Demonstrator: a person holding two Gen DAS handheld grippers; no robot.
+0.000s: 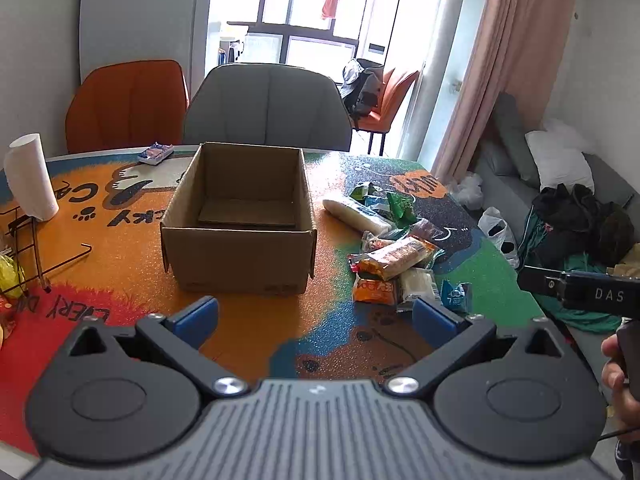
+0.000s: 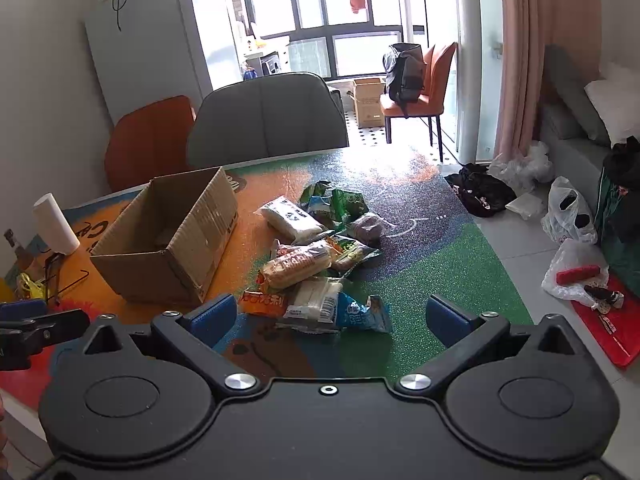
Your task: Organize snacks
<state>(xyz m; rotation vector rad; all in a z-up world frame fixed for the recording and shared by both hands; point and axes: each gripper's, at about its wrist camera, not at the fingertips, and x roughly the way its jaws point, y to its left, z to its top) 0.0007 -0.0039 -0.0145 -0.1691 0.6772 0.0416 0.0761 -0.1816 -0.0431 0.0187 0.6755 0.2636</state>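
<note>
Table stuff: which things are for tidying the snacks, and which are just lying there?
For the job:
- cardboard box
- snack pile
- left gripper, open
- right gripper, open

Just lying about:
- paper towel roll
- small blue packet
- wire rack

I'm in home, living/dining room. Dining table (image 1: 120,264) with cartoon print mat, grey chair (image 1: 268,106) and orange chair (image 1: 126,104) at far edge. Fridge (image 2: 160,36) by wall. Sofa (image 1: 560,184) with white pillow (image 1: 558,160) and heaped clothes right of table. Pink curtain (image 1: 516,56), balcony window (image 1: 304,4) with laundry hanging. Backpack (image 2: 404,72) on spare chair, plastic bags (image 2: 568,216) on tiled floor.
</note>
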